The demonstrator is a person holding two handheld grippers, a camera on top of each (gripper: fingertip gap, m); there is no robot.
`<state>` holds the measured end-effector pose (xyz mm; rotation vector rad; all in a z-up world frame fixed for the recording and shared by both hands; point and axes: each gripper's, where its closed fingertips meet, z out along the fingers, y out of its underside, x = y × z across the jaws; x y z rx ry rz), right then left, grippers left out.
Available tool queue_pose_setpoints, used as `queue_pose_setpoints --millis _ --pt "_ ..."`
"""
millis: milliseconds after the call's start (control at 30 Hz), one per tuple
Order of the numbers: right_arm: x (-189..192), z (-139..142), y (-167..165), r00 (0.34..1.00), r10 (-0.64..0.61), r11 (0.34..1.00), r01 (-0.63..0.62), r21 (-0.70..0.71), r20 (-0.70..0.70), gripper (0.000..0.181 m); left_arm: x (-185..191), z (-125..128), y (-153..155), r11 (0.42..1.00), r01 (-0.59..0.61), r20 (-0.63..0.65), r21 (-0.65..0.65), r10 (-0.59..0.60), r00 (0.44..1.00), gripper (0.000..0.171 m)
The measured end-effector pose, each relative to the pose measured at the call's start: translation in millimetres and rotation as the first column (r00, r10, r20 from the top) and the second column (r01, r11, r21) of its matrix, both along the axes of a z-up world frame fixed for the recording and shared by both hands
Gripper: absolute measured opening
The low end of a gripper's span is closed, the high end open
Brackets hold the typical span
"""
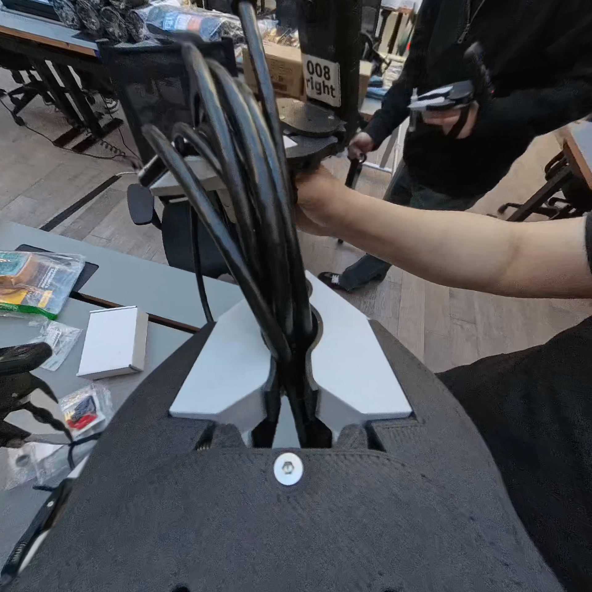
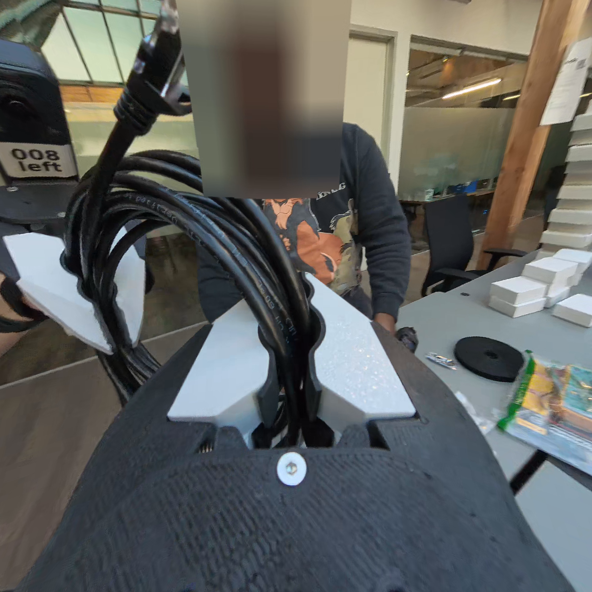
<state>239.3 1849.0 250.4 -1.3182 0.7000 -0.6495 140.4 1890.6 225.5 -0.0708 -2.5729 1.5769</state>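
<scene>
A coiled black cable [image 1: 243, 179] runs up from between the white fingers of my left gripper [image 1: 294, 320], which is shut on the bundle of strands. In the right wrist view the same cable [image 2: 205, 217] arcs from my right gripper [image 2: 290, 323], also shut on several strands, over to the left gripper [image 2: 93, 288] at the left, whose white fingers clamp the other side of the coil. A black plug end [image 2: 157, 73] sticks up above the coil. The cable is held in the air between both grippers. A bare forearm [image 1: 432, 250] reaches across in the left wrist view.
A grey table [image 1: 144, 288] carries a white box [image 1: 112, 342] and plastic packets [image 1: 35, 282]. In the right wrist view it holds stacked white boxes [image 2: 544, 282], a black disc [image 2: 487, 357] and a packet [image 2: 551, 403]. A person in a dark sweatshirt [image 2: 368, 224] stands close ahead. The left gripper's tips are roughly 11 cm from the right gripper's.
</scene>
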Motion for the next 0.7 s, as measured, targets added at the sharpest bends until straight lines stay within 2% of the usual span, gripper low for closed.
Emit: queue_pose_setpoints --millis 67,100,267,333,367,433,500,600,700 --pt "4.0 -13.4 7.3 0.999 0.044 0.999 -0.045 -0.023 -0.021 0.007 4.7 -7.7 7.4 1.000 0.007 -0.062 0.022 -0.005 0.998 0.002" --pt "7.0 -17.0 8.4 0.999 0.031 0.998 -0.032 -0.056 -0.016 0.014 6.2 -10.7 10.9 1.000 0.011 -0.101 0.022 -0.009 0.995 0.003" --pt "11.5 -18.8 -2.7 0.987 -0.150 0.962 0.161 -0.223 0.064 0.083 17.4 -19.2 33.5 0.999 0.038 -0.287 -0.012 -0.040 0.957 0.003" --pt "1.4 -2.7 0.3 0.964 -0.202 0.917 0.249 -0.312 0.174 0.084 22.9 -25.4 41.8 0.999 0.051 -0.329 -0.007 -0.051 0.943 0.003" --pt "-3.8 8.8 2.8 0.938 -0.231 0.872 0.317 -0.373 0.258 0.084 26.2 -29.3 45.3 0.999 0.054 -0.336 0.000 -0.050 0.940 0.003" --pt "-10.2 22.1 12.6 0.886 -0.255 0.733 0.438 -0.521 0.387 0.088 33.2 -33.8 51.8 0.999 0.053 -0.355 0.002 -0.049 0.933 0.003" --pt "-17.0 23.8 35.1 0.871 -0.209 0.602 0.473 -0.643 0.445 0.087 39.1 -35.7 58.5 0.998 0.062 -0.369 0.002 -0.057 0.928 0.003" --pt "-15.8 14.2 73.3 0.852 -0.105 0.428 0.504 -0.750 0.512 0.082 43.9 -36.1 69.6 0.997 0.082 -0.392 0.006 -0.073 0.917 0.003" --pt "11.8 -12.1 91.1 0.838 -0.009 0.172 0.539 -0.825 0.545 0.072 39.8 -33.2 79.4 0.990 0.141 -0.424 0.016 -0.121 0.898 0.002"
